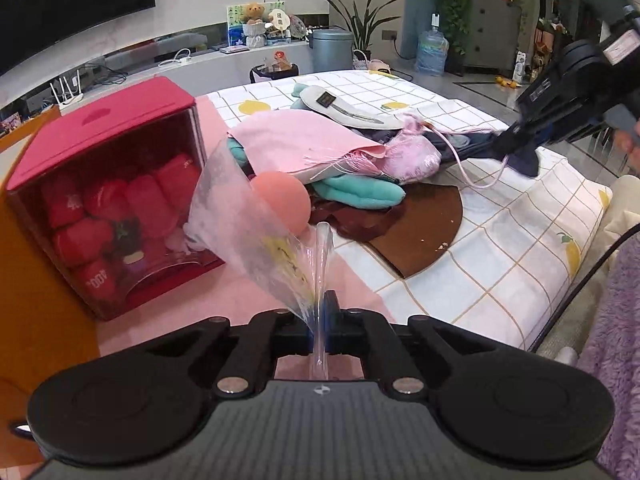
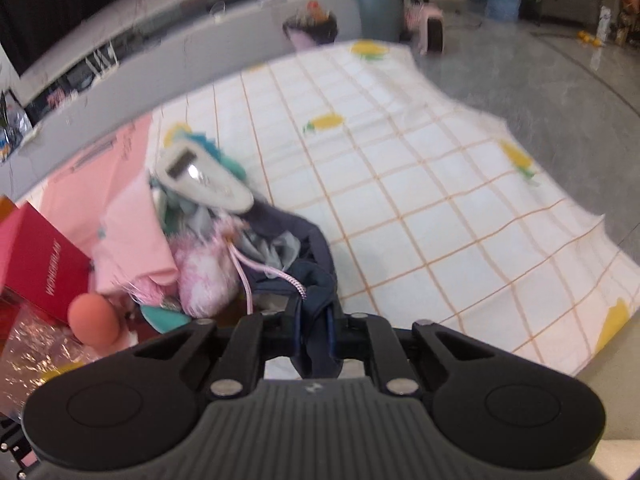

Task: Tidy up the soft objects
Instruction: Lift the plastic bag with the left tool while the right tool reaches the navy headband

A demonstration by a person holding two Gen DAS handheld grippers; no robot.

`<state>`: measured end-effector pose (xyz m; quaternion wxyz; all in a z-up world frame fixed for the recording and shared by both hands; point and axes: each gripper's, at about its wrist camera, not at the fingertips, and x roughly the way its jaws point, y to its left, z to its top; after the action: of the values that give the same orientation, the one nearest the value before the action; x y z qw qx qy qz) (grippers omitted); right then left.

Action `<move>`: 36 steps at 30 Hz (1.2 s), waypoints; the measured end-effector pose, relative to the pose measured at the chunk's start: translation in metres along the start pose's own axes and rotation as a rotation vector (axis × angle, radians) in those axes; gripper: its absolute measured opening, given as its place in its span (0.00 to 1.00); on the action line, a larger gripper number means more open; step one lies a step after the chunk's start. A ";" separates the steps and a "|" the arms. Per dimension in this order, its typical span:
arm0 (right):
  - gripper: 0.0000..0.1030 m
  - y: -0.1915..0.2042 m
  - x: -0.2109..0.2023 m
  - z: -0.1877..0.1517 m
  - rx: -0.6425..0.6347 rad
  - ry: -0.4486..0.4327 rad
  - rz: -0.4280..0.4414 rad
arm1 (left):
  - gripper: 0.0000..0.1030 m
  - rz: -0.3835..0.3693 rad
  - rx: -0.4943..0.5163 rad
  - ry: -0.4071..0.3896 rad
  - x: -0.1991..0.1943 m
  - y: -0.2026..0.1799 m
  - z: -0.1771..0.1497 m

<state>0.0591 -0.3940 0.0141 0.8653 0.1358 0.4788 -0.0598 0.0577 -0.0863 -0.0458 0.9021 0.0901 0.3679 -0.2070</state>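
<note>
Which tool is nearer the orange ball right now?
Left. The left tool grips the clear bag beside the orange ball; the right tool pinches navy cloth across the pile.

A table under a white checked cloth (image 1: 500,248) with yellow fruit prints carries everything here. At its left side a pink sheet (image 1: 248,312) covers the cloth, and on that stands a red box (image 1: 100,152) with a clear front. Toward the middle sits a heap of soft things (image 1: 340,148), and a brown leather piece (image 1: 420,232) lies flat just beside it, toward the near edge.
</note>
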 end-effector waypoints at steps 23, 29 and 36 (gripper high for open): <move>0.83 0.007 0.043 0.006 -0.157 0.258 -0.079 | 0.06 0.043 -0.016 -0.031 -0.016 0.009 0.011; 0.88 0.022 0.035 0.006 -0.406 0.249 -0.066 | 0.06 0.044 -0.004 -0.015 -0.016 0.010 0.009; 0.91 0.009 0.026 0.011 -0.638 0.279 -0.035 | 0.06 0.007 -0.019 -0.009 -0.016 0.011 0.013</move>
<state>0.0842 -0.3874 -0.0006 0.7892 -0.1430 0.5893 0.0971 0.0607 -0.0758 -0.0252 0.9053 0.0818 0.3655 -0.2005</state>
